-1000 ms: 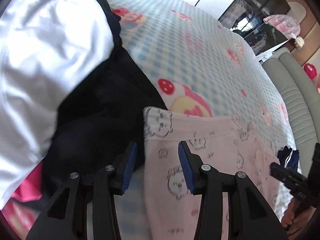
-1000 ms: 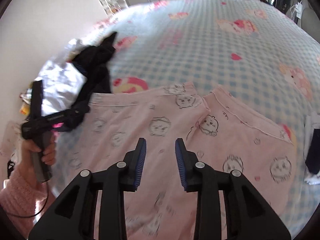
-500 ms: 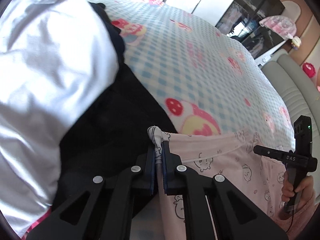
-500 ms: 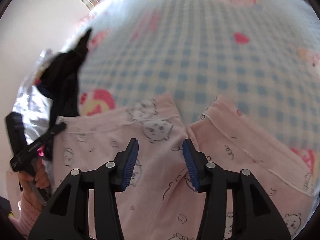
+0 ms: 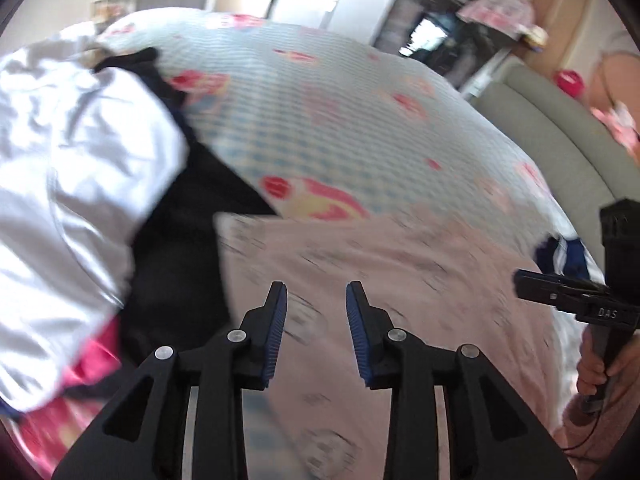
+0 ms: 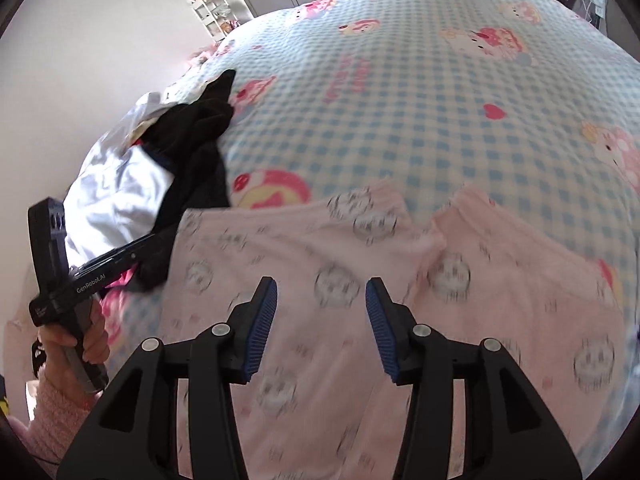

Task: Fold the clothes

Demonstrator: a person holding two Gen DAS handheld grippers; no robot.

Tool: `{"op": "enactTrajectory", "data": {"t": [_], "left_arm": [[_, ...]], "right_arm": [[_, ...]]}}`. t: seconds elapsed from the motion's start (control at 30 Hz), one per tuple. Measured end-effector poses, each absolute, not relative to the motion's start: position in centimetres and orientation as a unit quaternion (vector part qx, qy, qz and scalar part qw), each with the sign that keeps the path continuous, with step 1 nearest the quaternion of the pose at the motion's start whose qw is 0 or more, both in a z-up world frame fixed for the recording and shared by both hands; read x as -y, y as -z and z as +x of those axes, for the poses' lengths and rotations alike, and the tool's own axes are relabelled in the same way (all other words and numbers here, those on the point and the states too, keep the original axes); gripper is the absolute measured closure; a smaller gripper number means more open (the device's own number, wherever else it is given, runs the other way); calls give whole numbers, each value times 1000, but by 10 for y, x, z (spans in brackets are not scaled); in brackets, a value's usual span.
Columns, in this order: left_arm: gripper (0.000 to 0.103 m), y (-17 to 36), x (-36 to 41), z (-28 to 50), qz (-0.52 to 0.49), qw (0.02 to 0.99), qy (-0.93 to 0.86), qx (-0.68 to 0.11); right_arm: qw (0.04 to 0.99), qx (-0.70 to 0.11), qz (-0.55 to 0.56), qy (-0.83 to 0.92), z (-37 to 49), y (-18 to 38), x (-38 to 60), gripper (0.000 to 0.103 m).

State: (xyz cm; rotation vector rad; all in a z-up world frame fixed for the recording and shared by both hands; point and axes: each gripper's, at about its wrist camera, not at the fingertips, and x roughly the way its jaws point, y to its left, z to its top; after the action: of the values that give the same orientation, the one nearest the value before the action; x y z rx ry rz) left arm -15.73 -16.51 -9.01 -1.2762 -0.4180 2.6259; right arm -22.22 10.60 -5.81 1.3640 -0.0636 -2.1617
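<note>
Hovering over the bed (image 6: 440, 92), we hold both tools with their fingers spread and nothing between them. The pink pyjama garment (image 6: 320, 264) lies flat on the near part of the checked cover, its long axis running left to right across our reach, and it fills the ground directly under and ahead of both pairs of fingers. Our left gripper (image 5: 315, 322) sits above the garment's left portion, with the far-left corner (image 5: 228, 222) ahead and a little left of it, right against the black garment (image 5: 180, 248) and the white garment (image 5: 72, 184) piled there. Our right gripper (image 6: 321, 322) hangs over the middle, facing the far edge where a notch (image 6: 430, 220) splits the fabric. We judge the left corner falls to the left tool, the notch region to the right.
</note>
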Motion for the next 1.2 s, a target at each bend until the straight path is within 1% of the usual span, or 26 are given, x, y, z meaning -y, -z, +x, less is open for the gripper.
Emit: {"op": "enactTrajectory", "data": {"t": [0.1, 0.2, 0.3, 0.4, 0.5, 0.57, 0.7, 0.8, 0.87, 0.9, 0.97, 1.0, 1.1, 1.2], "left_arm": [[71, 101, 117, -137, -459, 131, -874, 92], [71, 121, 83, -119, -496, 145, -854, 58], [71, 133, 76, -83, -518, 85, -851, -12], [69, 132, 96, -47, -526, 56, -849, 3], [69, 130, 102, -31, -532, 56, -845, 15], [69, 132, 99, -25, -537, 59, -841, 17], [69, 134, 94, -14, -547, 65, -835, 21], [68, 136, 90, -5, -554, 69, -830, 24], [67, 137, 88, 0, -558, 72, -826, 27], [67, 138, 86, 3, -560, 74, -824, 28], [69, 129, 79, 6, -546, 86, -833, 26], [69, 124, 75, 8, -538, 92, -837, 25], [69, 111, 63, 13, -515, 111, -849, 22], [68, 114, 31, 7, -512, 140, -848, -7]], "right_arm": [[289, 25, 518, 804, -181, 59, -115, 56], [271, 33, 538, 798, -149, 77, -125, 56], [237, 22, 558, 795, -120, 99, -139, 56], [176, -26, 571, 801, -89, 120, -161, 56], [159, 12, 581, 798, -65, 127, -192, 56], [162, 31, 571, 804, -53, 120, -199, 56], [186, 25, 544, 818, -42, 108, -183, 56], [178, 31, 579, 795, -40, 116, -177, 56], [183, 68, 576, 794, -32, 110, -192, 56], [179, 71, 569, 800, -25, 104, -199, 56], [148, 39, 557, 816, -15, 95, -212, 56], [138, 36, 555, 819, -13, 94, -219, 56], [122, 62, 559, 818, -13, 100, -236, 56], [120, 73, 570, 810, -17, 113, -239, 56]]}}
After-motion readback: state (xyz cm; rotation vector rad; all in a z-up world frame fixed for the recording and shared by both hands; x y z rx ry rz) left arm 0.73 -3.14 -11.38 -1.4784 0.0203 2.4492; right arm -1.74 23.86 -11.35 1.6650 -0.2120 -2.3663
